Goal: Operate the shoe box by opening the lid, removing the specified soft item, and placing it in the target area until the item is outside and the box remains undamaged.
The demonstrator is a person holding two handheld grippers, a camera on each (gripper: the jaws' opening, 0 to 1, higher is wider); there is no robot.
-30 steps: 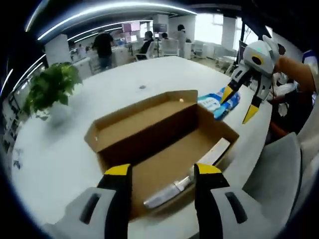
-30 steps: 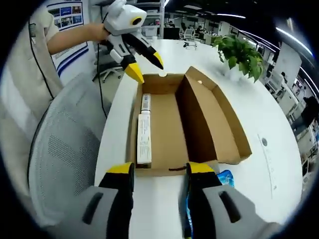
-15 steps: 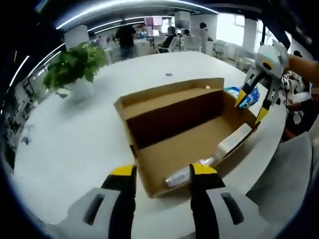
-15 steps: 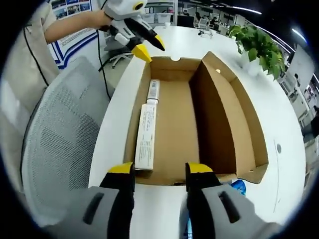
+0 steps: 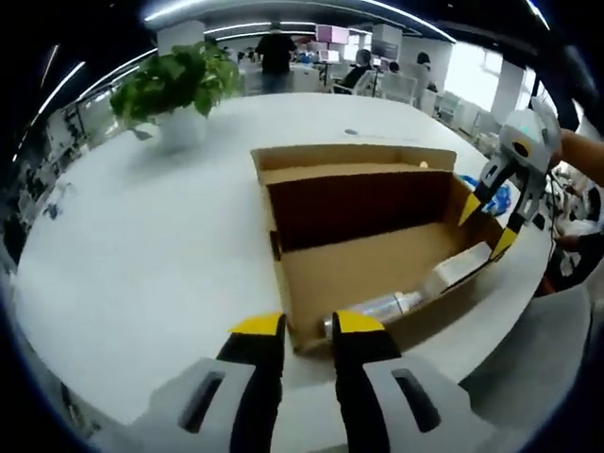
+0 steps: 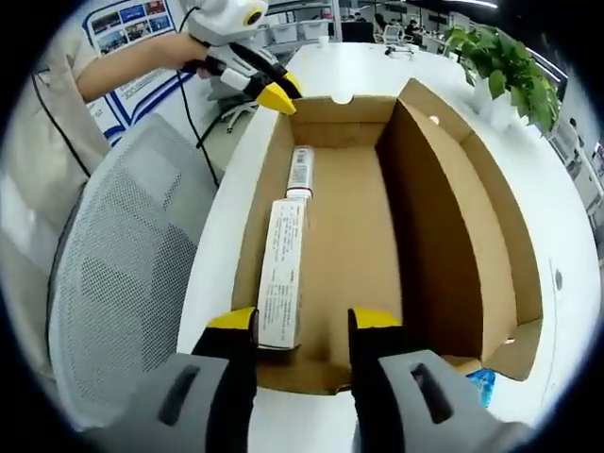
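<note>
- Office desks, seated people and a potted plant [image 5: 170, 85] are seen beyond the white table [image 5: 123, 255], far ahead of the left gripper [image 5: 307, 326].
- Compared with a second ago, the left gripper's jaws are drawn nearly together, with nothing pinched; the shoe box [image 5: 368, 255] end wall is now just ahead of its tips.
- Just past those tips, inside the box, a silvery tube [image 5: 373, 307] and a white carton [image 5: 458, 269] are found.
- The lid [image 6: 472, 217] is folded open, so the opening step is judged done.
- The right gripper [image 6: 302, 321] is brought closer over the opposite end, jaws spread and empty; the carton [image 6: 281, 274] lies just ahead of its left jaw.
- A blue packet [image 5: 495, 193], judged the soft item, lies outside the box beside the right gripper.
</note>
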